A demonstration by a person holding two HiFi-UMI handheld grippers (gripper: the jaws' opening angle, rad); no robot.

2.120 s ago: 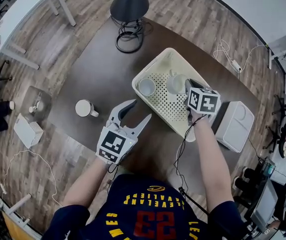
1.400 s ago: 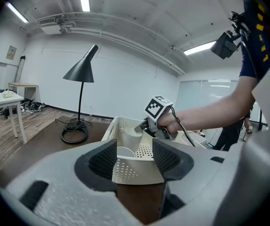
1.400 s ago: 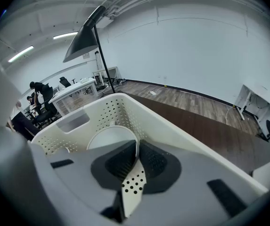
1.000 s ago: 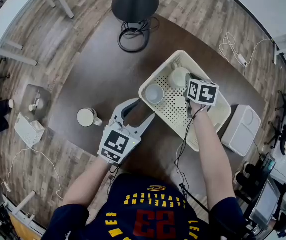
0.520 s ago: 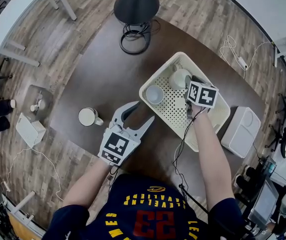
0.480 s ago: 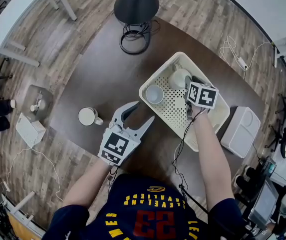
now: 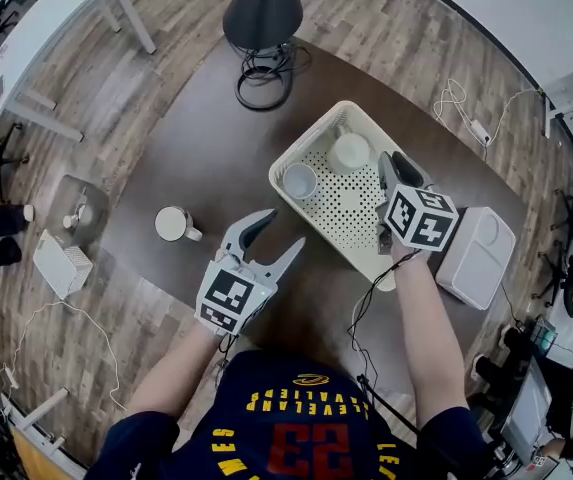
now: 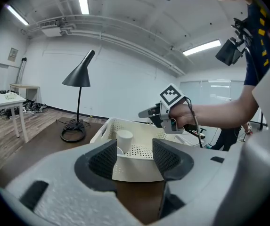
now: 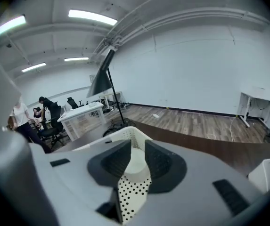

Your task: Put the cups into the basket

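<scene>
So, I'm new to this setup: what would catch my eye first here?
The cream basket on the dark table, already holding two white cups, one upright, one upside down. A third cup sits alone on the table left of it, near the open, empty left gripper.

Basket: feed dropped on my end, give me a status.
Left gripper open, empty, over table. Right gripper opening above basket, holding nothing. Two cups in basket, third cup on table. Nothing blocks it.
</scene>
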